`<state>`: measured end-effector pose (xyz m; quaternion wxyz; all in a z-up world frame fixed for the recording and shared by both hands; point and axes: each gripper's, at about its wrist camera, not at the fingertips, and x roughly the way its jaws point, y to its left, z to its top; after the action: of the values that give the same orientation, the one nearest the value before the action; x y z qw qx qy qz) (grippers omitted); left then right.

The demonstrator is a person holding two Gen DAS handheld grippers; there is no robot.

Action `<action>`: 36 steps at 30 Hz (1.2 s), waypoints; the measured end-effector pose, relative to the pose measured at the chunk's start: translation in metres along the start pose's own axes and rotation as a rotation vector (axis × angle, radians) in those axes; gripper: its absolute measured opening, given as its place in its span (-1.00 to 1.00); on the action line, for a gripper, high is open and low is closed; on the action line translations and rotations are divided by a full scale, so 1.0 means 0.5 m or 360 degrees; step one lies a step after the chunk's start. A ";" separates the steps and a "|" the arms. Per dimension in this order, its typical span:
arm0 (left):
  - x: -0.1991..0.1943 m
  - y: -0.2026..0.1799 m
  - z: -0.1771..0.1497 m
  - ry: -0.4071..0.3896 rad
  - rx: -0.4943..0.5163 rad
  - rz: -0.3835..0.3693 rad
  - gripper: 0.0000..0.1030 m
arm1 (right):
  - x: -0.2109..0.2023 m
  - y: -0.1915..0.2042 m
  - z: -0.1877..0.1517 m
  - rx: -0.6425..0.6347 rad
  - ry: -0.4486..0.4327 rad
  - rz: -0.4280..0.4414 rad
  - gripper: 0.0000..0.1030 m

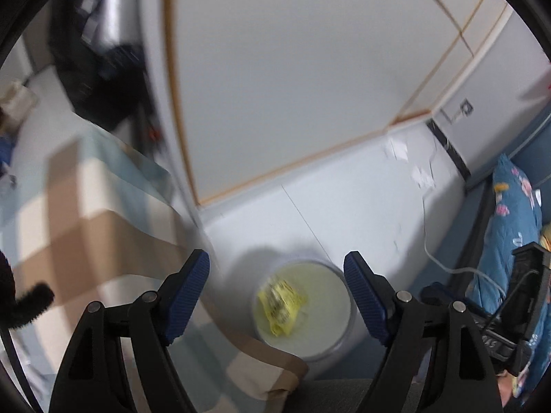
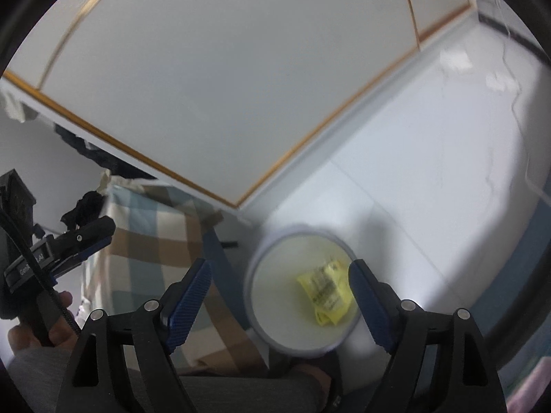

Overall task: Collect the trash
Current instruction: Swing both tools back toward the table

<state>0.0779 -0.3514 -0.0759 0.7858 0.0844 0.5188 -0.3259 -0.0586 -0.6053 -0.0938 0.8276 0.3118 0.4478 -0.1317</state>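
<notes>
your left gripper [image 1: 277, 275] and right gripper [image 2: 280, 284] both hang over the white bin [image 2: 253, 304] with jaws spread wide and nothing between the pads. the yellow wrapper [image 2: 327, 290] lies on the bin's pale floor, toward three o'clock in the right wrist view and near the centre in the left wrist view [image 1: 280, 304]. the bin [image 1: 339, 340] stands on the white floor tiles [image 2: 430, 189], just beside the checked bedding [image 1: 86, 206] that drops at its nine o'clock side.

the wrapper looks like thin crumpled film: very light, soft, likely a little slick, with nothing in it to break. if you need it again, pinch a raised fold at its edge, not the flat middle. dark print runs across its face, but the blur leaves it unreadable.

more pale scraps [image 1: 422, 175] lie on the floor at about one o'clock in the left wrist view, near a white cable [image 1: 444, 265]; they look equally flimsy and flat, so a low, edge-on pinch should suit them.

in the right wrist view, white lettering on the left gripper's body [image 2: 34, 263], at nine o'clock, is only partly legible and starts "gen".
</notes>
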 end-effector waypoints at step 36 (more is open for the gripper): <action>-0.464 0.415 -0.224 -0.0805 -0.0526 0.0537 0.86 | -0.191 0.710 -0.236 -0.1164 -0.0521 0.0490 0.84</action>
<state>0.0594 -0.0400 0.0332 0.9354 -0.0429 0.3321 -0.1135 -0.0139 -0.2629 0.0786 0.9538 0.0358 0.2759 0.1130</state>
